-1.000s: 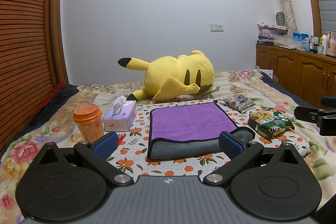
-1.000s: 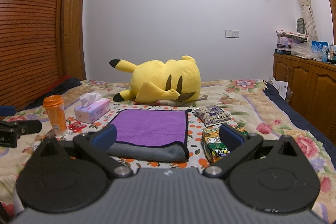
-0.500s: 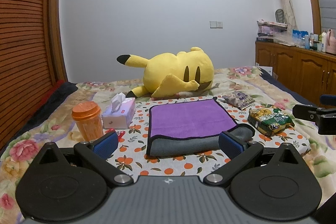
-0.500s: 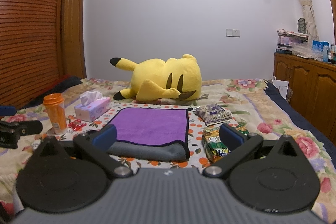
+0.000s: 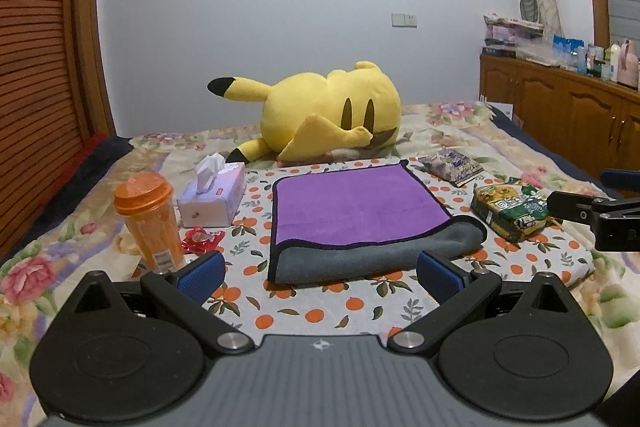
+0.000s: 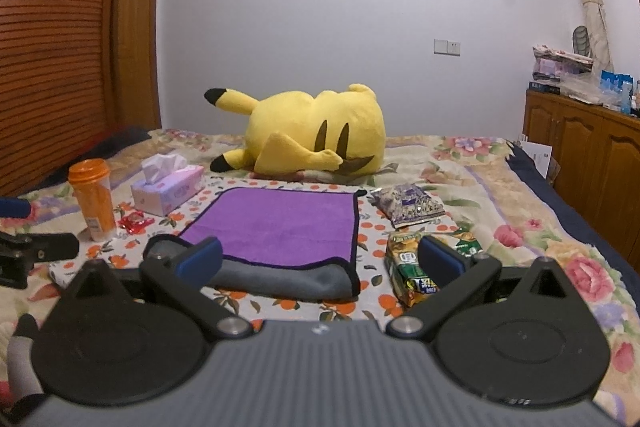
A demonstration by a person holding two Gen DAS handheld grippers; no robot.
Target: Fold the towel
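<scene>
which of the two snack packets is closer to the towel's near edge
The green and yellow snack packet, lying just right of the towel near its grey fold. The purple packet lies farther back, beside the towel's far corner.

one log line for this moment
towel: folded, flat | left hand-held gripper: open, empty | right hand-held gripper: open, empty

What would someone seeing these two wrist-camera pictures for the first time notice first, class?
The big yellow plush toy with black-tipped ears lies on its side at the far end of the flowered bedspread, against a bare pale wall. Just in front of it the purple towel with a grey underside lies folded on a white cloth printed with oranges. An orange-lidded plastic cup stands left of it, beside a lilac tissue box.
</scene>
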